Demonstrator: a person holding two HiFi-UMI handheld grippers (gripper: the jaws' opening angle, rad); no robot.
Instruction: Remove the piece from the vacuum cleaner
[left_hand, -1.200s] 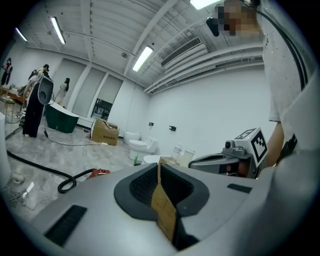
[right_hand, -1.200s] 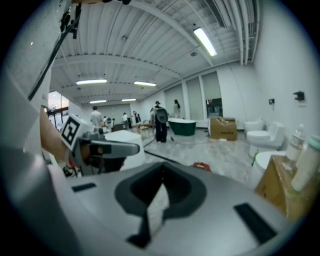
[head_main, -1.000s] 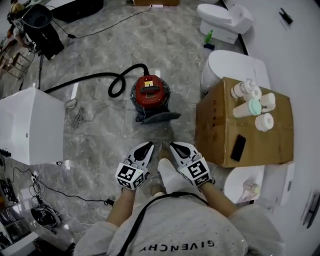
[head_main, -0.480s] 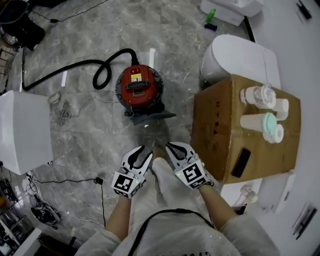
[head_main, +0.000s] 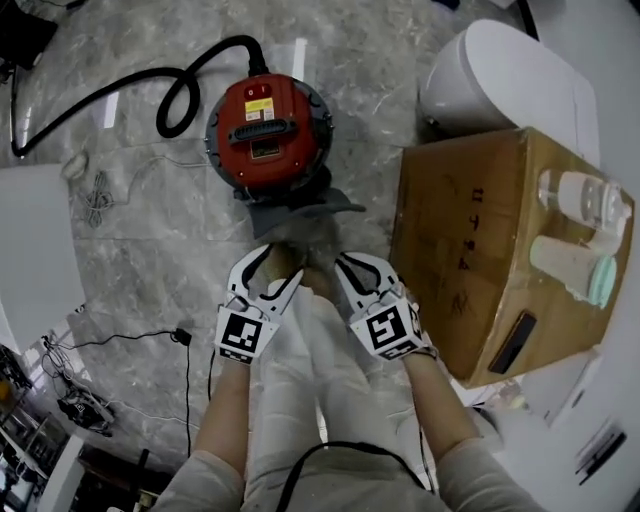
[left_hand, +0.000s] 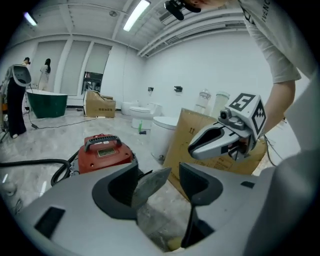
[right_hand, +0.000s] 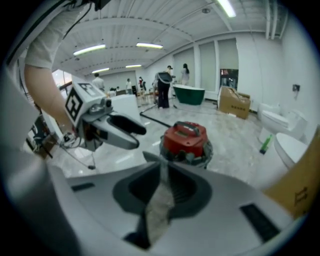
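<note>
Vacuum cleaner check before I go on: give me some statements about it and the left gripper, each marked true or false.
The vacuum cleaner has a red body. True.
Its black hose runs toward the cardboard box. False: it loops off the opposite side, away from the box.
The left gripper is clamped on the vacuum cleaner. False: it is short of it. Its jaws are apart, have just been opening, and grip nothing.
A grey flat piece juts from the vacuum cleaner's base toward the person. True.
</note>
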